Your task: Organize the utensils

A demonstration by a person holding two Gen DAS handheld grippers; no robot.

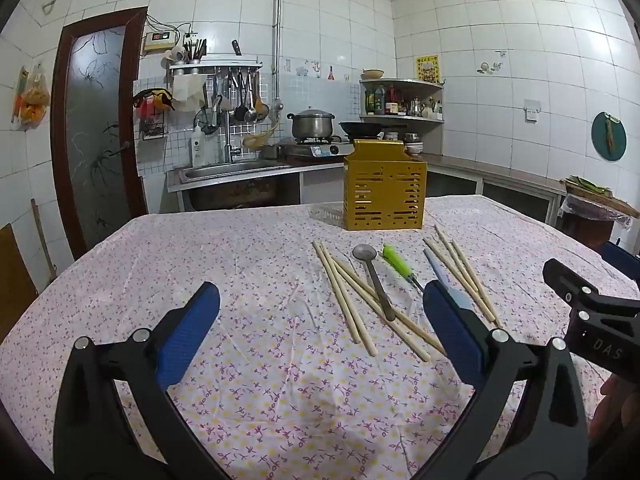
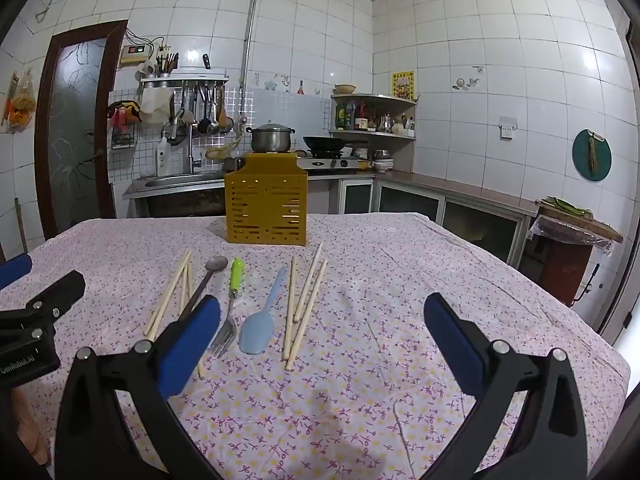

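Both the left gripper (image 1: 320,336) and right gripper (image 2: 322,344) hover wide open and empty, since the chopsticks (image 2: 298,312), spoon (image 2: 204,280) and fork (image 2: 230,308) lie loose before the yellow holder (image 2: 267,212), awaiting sorting.

both wrist views face the yellow holder (image 1: 385,188) across one table (image 2: 400,264).

A white tablecloth (image 2: 360,380) patterned with pink and yellow flowers is seen, with a mustard-yellow slotted metal holder (image 2: 266,208) and a pale-blue plastic spoon (image 2: 258,330).
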